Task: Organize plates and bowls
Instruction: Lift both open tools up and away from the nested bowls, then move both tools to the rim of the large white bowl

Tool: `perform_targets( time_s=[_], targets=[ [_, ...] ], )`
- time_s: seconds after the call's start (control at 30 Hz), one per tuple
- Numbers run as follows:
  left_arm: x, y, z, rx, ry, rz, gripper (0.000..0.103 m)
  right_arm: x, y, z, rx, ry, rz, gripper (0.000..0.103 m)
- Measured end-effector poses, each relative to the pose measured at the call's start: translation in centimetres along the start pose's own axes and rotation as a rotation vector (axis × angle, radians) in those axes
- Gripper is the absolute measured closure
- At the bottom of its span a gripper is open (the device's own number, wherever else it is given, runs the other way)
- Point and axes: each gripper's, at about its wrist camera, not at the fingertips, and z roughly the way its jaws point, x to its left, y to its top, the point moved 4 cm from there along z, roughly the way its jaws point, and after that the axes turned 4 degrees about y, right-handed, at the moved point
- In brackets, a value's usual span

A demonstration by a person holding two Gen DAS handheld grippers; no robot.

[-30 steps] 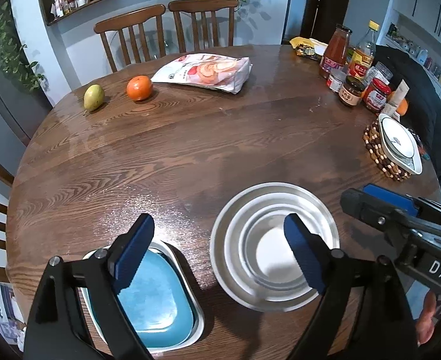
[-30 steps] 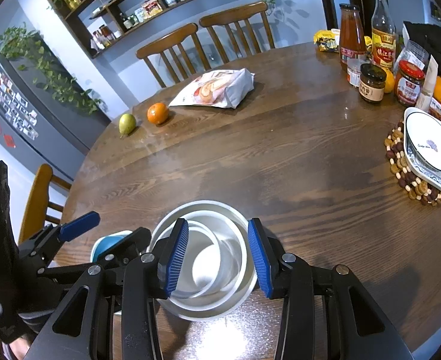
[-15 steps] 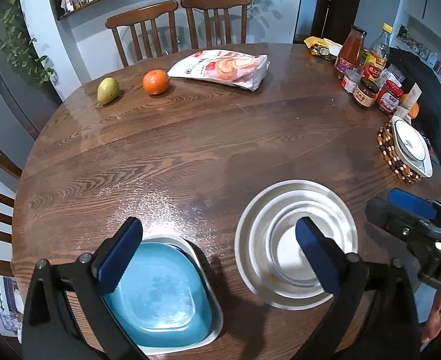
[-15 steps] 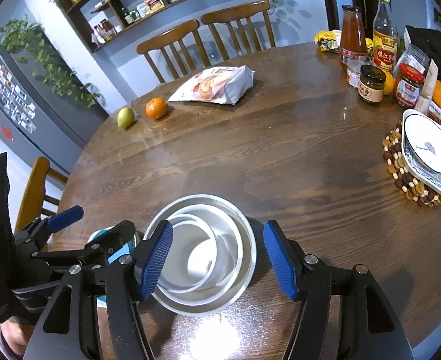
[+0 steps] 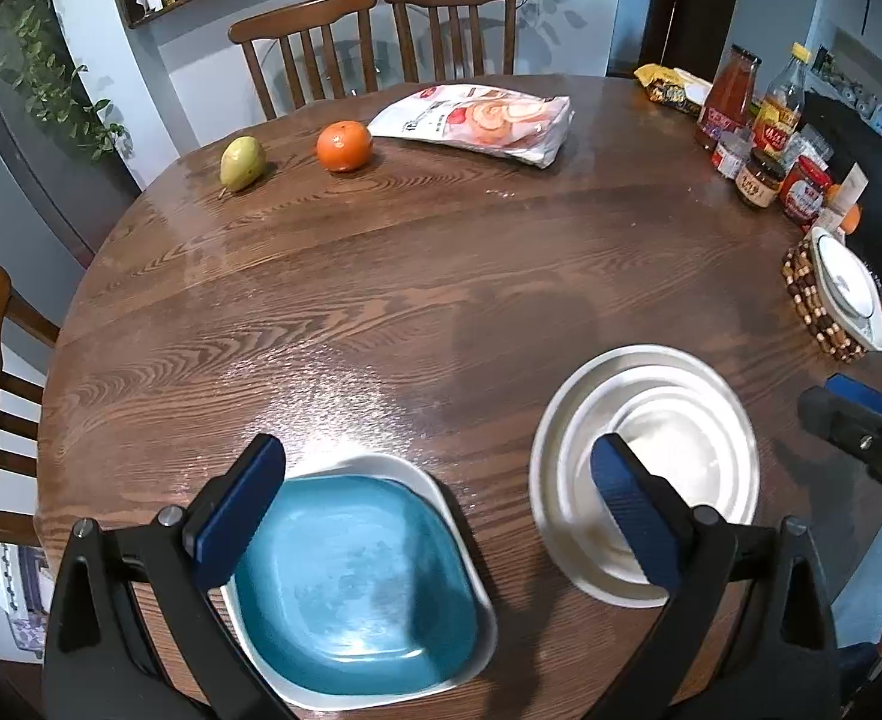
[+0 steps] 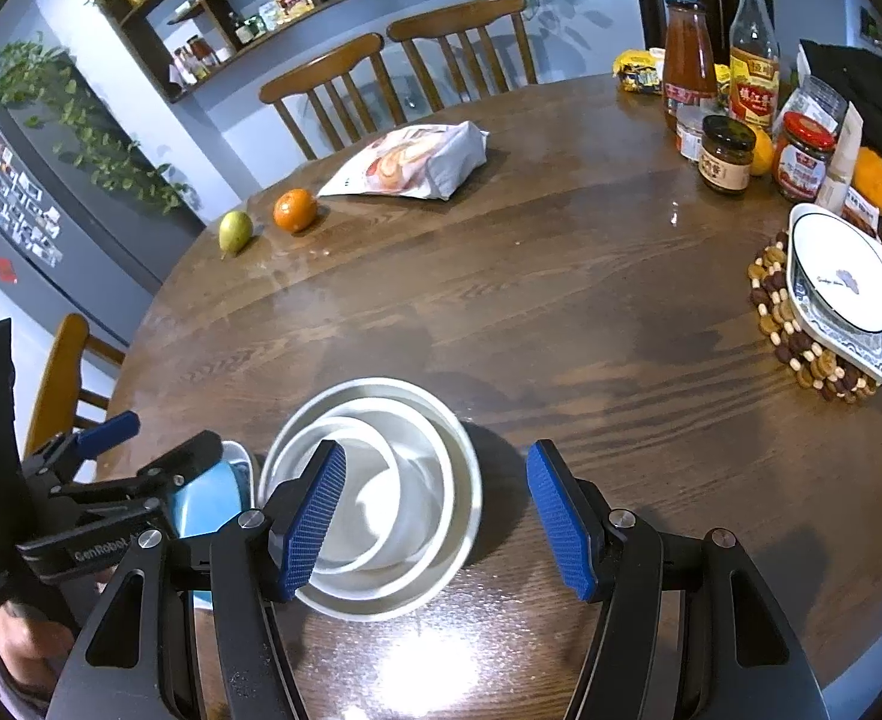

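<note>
Left wrist: left gripper (image 5: pixel 438 513) angled down over blue plate (image 5: pixel 351 588), wide apart, empty (right gripper (image 6: pixel 435 525) likewise, above nested bowls (image 6: pixel 381 492)).

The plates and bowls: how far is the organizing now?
Done: white bowls nested; blue plate on a white one. In hand: nothing; left tongs and right tongs open, both just opening. Left: patterned dish on the beaded trivet.

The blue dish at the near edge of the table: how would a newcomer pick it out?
Start at the round wooden table and come to its near edge. Left of the nested round white bowls, the glossy blue squarish dish sits inside a white squarish one. It is the only blue dish.
</note>
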Motion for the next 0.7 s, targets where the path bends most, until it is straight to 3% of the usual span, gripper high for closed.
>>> perform_targets(
  time_s=[0.33, 0.43, 0.7],
  targets=[
    [1.1, -0.5, 0.9, 0.019, 0.027, 0.011, 0.002, -2.4, -0.9, 0.6, 0.036, -0.035, 0.047, 0.039],
    [0.8, -0.8, 1.7, 0.064, -0.015, 0.035, 0.002, -3.1, -1.3, 1.1, 0.062, -0.038, 0.062, 0.039],
    [0.1, -1.0, 2.8, 0.106, -0.004, 0.094, 0.003, -4.6, -2.4, 2.5, 0.118, -0.02, 0.108, 0.039]
  ],
)
